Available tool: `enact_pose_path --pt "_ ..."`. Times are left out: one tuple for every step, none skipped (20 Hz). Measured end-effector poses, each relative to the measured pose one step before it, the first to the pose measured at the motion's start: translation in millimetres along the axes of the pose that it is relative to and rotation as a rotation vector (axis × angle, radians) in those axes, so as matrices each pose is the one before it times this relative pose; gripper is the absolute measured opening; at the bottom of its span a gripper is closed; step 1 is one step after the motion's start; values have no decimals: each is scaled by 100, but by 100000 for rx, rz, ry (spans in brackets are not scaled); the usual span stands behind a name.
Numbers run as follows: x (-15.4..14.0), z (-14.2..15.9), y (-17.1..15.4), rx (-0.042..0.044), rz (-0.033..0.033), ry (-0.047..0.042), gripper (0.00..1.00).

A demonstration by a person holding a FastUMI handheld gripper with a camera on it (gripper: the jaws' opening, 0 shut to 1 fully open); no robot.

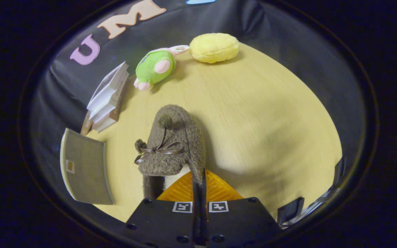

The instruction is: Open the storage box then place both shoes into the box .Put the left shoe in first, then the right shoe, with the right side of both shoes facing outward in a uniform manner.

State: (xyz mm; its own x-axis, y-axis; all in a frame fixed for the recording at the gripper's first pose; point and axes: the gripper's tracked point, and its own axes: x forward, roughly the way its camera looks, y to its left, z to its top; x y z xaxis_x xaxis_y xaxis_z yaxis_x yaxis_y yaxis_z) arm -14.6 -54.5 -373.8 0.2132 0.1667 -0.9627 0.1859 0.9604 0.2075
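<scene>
The gripper (199, 187) is seen clenched, its two fingers (184, 191) drawn almost together on the thin side wall of a fuzzy brown shoe (174, 144), which is gripped at its opening rim and extends straight ahead of the fingers, toe pointing away. A dark ribbon bow (159, 151) is tied across its top. Bare wooden table (271, 120) lies open ahead and to the right, as far as the table's curved far edge. To the left of the fingers a grey box (86, 167) is seen; its inside cannot be judged. Beyond it a stack of books (107, 98) is set. Farther ahead a green plush toy (155, 67) and a yellow plush (214, 47) are laid just beside each other.
</scene>
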Motion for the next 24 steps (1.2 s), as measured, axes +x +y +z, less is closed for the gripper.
enact_pose_path --pt "-703 1 564 2141 1327 -31 3" --pt "-438 -55 934 1492 1328 -65 3" --pt "-609 -60 812 1385 807 -558 3" --pt "-526 -123 737 641 332 -365 3" --pt "-485 -31 712 624 193 -374 3" --pt "-478 -103 880 4 415 -86 3" --pt "-547 -20 954 -164 429 -699 3" --pt "-453 -145 954 -371 239 -414 3" --pt "-383 -97 976 -671 -153 -59 3" --pt "-434 -112 1005 -663 151 -374 3" --pt "-536 -17 1214 -959 858 -501 3" --pt "-524 110 1284 -487 1185 -901 4" --pt "-497 66 1295 -397 1154 -677 4" --pt "-340 -25 1222 -394 711 -1015 4" --pt "-296 76 1118 -540 504 -1122 4" --pt "-258 -136 1383 -631 1206 -591 4" --pt "-335 -78 1428 -155 1729 -736 3" --pt "-216 -121 1512 -185 2019 -183 3" --pt "-333 -221 1579 -148 2185 -149 4" --pt "-200 -128 1507 -261 1986 -246 3" --pt "-268 -150 1519 -659 1462 -408 3" --pt "119 -109 1571 -1081 1515 -585 3" --pt "-117 -142 1623 -1395 1942 -197 3" --pt "88 -408 1840 -765 2126 0 4"
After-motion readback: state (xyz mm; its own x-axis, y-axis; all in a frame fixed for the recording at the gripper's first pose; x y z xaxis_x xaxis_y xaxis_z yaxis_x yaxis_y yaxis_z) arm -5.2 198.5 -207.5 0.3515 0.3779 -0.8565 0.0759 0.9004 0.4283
